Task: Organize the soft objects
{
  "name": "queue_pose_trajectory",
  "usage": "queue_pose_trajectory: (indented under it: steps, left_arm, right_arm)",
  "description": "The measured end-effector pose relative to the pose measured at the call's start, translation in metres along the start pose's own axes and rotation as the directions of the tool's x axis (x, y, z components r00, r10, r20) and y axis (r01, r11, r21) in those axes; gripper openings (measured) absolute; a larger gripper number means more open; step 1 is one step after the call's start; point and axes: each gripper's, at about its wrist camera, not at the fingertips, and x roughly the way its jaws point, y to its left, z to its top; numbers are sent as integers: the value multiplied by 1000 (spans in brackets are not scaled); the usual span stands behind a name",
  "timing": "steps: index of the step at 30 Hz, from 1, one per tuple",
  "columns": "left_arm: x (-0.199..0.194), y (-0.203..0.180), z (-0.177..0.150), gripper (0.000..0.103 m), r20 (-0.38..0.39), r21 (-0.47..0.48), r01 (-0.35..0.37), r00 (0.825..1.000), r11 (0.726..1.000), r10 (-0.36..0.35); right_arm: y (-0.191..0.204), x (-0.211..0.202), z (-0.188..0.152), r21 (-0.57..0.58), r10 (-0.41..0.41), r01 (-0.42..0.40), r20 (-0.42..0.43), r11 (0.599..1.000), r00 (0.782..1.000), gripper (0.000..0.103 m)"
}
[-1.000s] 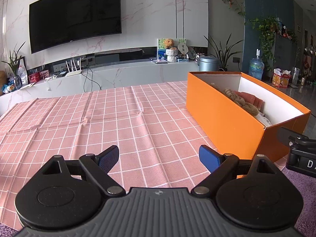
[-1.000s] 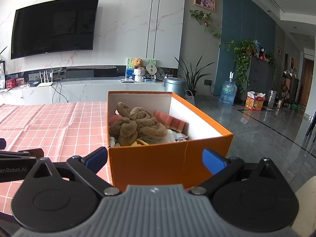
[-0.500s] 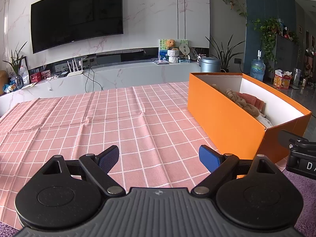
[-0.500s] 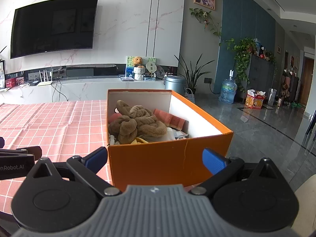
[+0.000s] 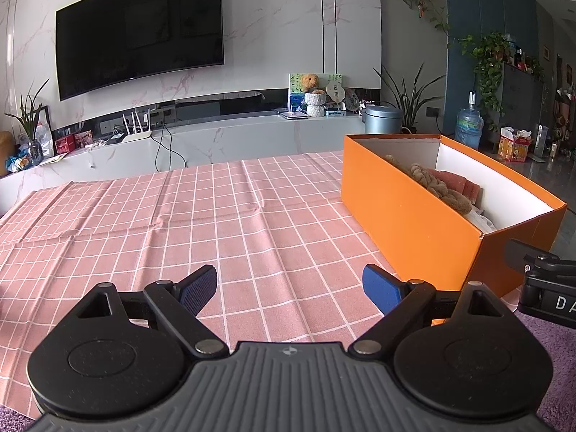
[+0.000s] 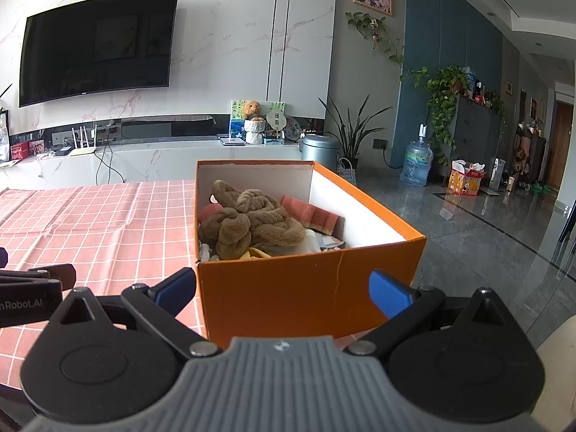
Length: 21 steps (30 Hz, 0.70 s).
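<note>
An orange box (image 6: 309,280) with a white inside stands on the pink checked tablecloth (image 5: 216,216). It holds a knotted brown plush rope (image 6: 248,223), a reddish striped cloth (image 6: 311,214) and pale items beneath. The box also shows at the right of the left wrist view (image 5: 406,223). My right gripper (image 6: 282,289) is open and empty, just in front of the box's near wall. My left gripper (image 5: 289,288) is open and empty over bare cloth, left of the box.
The table's near edge meets a purple rug (image 5: 547,345). Behind the table runs a white TV bench (image 5: 216,136) with a router, a teddy bear and a black TV above. A grey tiled floor (image 6: 486,223) with plants and a water bottle lies to the right.
Both views have shifted slightly, with the box a little lower and nearer in the right wrist view. Both grippers stay open and empty.
</note>
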Motion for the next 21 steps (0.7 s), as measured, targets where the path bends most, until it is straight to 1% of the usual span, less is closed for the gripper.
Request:
queue_pose_trajectory:
  steps: [21]
  left_arm:
    - [-3,1,4,103,5,1,-2,1000,1000,2]
  right_arm:
    - [-1,-1,0,1,0,0,-3,1000,1000,100]
